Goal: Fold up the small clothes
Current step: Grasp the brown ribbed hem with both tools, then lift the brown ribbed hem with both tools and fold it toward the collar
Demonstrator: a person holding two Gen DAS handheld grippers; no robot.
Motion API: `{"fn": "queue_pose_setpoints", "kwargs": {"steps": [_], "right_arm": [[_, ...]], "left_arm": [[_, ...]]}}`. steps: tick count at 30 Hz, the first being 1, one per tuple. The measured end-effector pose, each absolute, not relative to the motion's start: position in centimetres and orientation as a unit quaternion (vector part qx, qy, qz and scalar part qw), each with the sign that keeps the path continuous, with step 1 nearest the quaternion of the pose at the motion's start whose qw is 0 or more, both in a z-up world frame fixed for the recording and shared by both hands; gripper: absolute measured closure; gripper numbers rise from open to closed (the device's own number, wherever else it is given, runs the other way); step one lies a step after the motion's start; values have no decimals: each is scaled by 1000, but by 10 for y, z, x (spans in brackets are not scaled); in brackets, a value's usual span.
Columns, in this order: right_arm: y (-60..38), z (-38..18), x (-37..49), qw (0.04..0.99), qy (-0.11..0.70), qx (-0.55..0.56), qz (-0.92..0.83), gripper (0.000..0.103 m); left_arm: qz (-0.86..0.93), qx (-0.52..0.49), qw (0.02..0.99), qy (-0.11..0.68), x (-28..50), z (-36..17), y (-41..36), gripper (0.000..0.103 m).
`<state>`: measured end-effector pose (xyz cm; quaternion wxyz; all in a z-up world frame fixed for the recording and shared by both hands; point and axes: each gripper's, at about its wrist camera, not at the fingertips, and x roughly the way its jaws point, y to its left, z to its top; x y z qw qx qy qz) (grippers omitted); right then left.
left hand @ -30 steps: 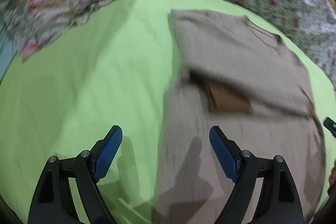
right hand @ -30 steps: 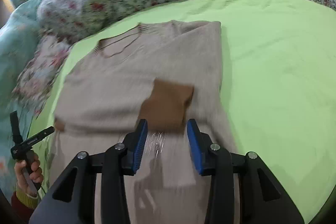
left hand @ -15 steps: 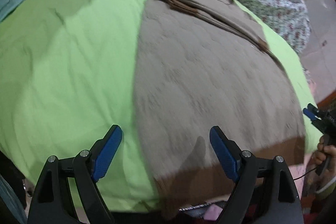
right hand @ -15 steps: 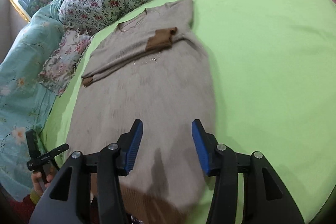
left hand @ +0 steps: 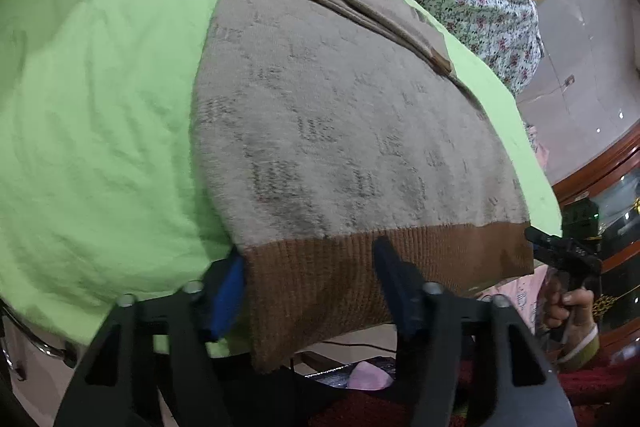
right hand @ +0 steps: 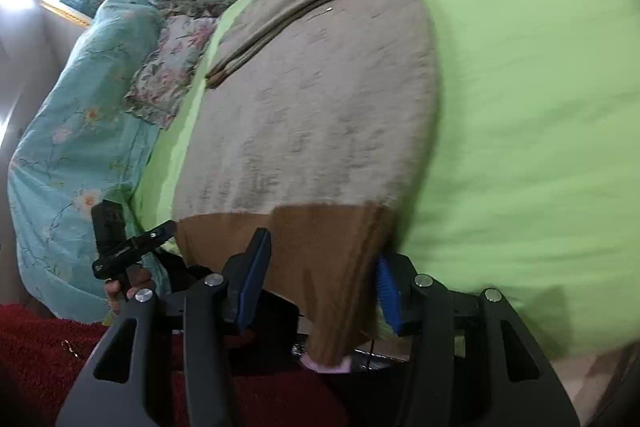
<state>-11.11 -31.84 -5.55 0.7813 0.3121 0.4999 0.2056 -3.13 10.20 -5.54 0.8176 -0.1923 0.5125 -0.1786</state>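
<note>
one sweater [left hand: 340, 131], 2 folded sleeves, both hand-held grippers at hem.

No words, numbers or signs clear enough to read. Faint grey marks woven into the beige sweater [left hand: 352, 131], too blurry to tell as letters. Tiny pale print on the other black gripper [right hand: 132, 247], too small to read.

left gripper [left hand: 310, 291]: black frame | blue pads | silver screws

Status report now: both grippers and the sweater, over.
Left gripper and right gripper open, straddling brown hem. Beige knit sweater flat on green bedsheet, sleeves folded. Nothing blocking.
</note>
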Motion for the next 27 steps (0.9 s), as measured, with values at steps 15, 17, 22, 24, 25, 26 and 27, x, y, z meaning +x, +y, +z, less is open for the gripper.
{"fn": "queue_pose_setpoints", "kwargs": {"steps": [15, 17, 22, 24, 25, 26, 27], "right_arm": [[-332, -65, -126, 776, 510, 306, 212, 96], [-332, -63, -124, 774, 507, 313, 214, 96], [-336, -35, -115, 782, 451, 348, 251, 96], [-341, -22, -108, 786, 428, 363, 259, 96], [-344, -15, -104, 788, 417, 369, 262, 96], [-347, -8, -99, 790, 407, 374, 265, 96], [-350, -1, -93, 793, 396, 377, 269, 96]], "left_arm": [[-199, -219, 809, 508, -38, -62, 122, 97], [-200, -229, 809, 503, -38, -58, 126, 97], [-213, -251, 826, 458, -34, -21, 131, 98], [-216, -256, 837, 432, -25, -1, 135, 97], [-216, -257, 841, 424, -22, 6, 136, 97], [-216, -258, 847, 412, -16, 16, 137, 97], [-216, -258, 853, 398, -8, 26, 139, 97]]}}
